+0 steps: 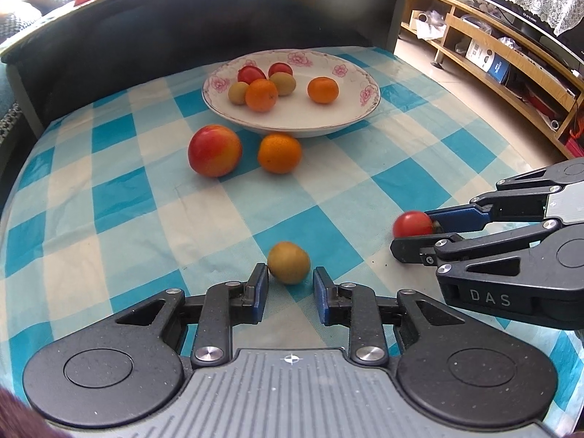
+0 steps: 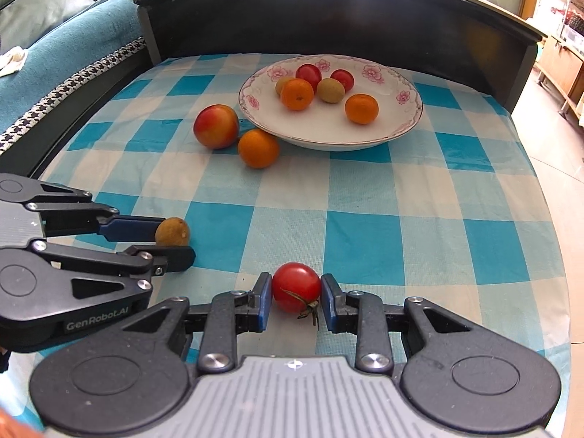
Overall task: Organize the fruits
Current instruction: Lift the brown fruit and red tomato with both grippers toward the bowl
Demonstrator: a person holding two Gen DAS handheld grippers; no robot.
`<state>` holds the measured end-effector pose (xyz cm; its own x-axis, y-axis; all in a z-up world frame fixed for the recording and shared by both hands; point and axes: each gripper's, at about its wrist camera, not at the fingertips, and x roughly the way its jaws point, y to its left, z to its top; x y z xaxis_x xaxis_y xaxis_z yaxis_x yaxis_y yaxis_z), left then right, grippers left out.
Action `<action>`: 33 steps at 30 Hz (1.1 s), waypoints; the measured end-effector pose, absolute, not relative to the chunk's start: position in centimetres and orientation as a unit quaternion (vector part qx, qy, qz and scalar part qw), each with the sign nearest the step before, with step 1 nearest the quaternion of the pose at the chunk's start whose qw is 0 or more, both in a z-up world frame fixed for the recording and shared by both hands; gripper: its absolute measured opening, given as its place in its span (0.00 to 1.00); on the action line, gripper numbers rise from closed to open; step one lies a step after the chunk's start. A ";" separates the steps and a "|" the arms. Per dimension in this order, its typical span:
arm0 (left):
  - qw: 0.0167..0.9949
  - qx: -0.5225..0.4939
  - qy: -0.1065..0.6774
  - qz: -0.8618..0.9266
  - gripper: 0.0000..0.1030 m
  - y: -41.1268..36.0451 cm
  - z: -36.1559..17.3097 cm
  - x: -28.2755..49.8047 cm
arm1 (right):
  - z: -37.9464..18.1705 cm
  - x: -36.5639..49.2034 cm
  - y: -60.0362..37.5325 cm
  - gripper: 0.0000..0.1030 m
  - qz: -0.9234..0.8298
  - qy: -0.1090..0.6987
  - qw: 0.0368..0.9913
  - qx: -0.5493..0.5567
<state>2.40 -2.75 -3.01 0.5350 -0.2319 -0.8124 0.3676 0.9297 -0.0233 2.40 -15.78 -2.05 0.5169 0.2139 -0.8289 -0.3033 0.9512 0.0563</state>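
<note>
- The red-and-yellow fruit [image 1: 214, 150] is lying loose on the checked cloth [image 1: 120, 197], just beside the loose orange [image 1: 279, 153], which is sitting against the near rim of the plate [image 1: 292, 129]. Both are round and are lying on the path to the plate; a gripper passing low could be knocking either one into a roll.
- The left gripper [image 1: 290, 273] is standing slightly open around the yellow-brown fruit [image 1: 289, 262]. One pad is touching it, while a sliver of gap is showing at the other. The fruit is sitting only at the fingertips and is resting on the cloth. Lifting now would probably be leaving it behind or squirting it forward.
- The plate is already holding six small fruits (two red, two yellow-brown, two orange), clustered toward its far left. A fruit dropped from height could be bouncing out or scattering them.
- The right gripper [image 2: 296, 277] is clamping the small tomato [image 2: 295, 290], both pads pressing on its sides, low over the cloth's near edge. The skin is soft; squeezing harder is risking a split, and a loose grip is risking a slip.
</note>
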 end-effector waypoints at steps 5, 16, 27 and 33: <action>0.875 0.072 0.448 -0.167 0.38 -2.7 -3.1 2.6 | -2.0 2.5 -15.9 0.32 0.151 0.467 0.870 -0.044; 0.876 0.071 0.447 -0.166 0.39 -3.1 -3.1 2.9 | -2.0 2.8 -15.7 0.32 0.150 0.468 0.870 -0.049; 0.873 0.069 0.451 -0.173 0.33 -3.4 -2.2 2.0 | -1.3 2.1 -15.7 0.30 0.142 0.477 0.866 -0.048; 0.878 0.058 0.440 -0.178 0.33 -3.5 -1.2 1.7 | 0.2 1.6 -15.8 0.30 0.139 0.462 0.875 -0.036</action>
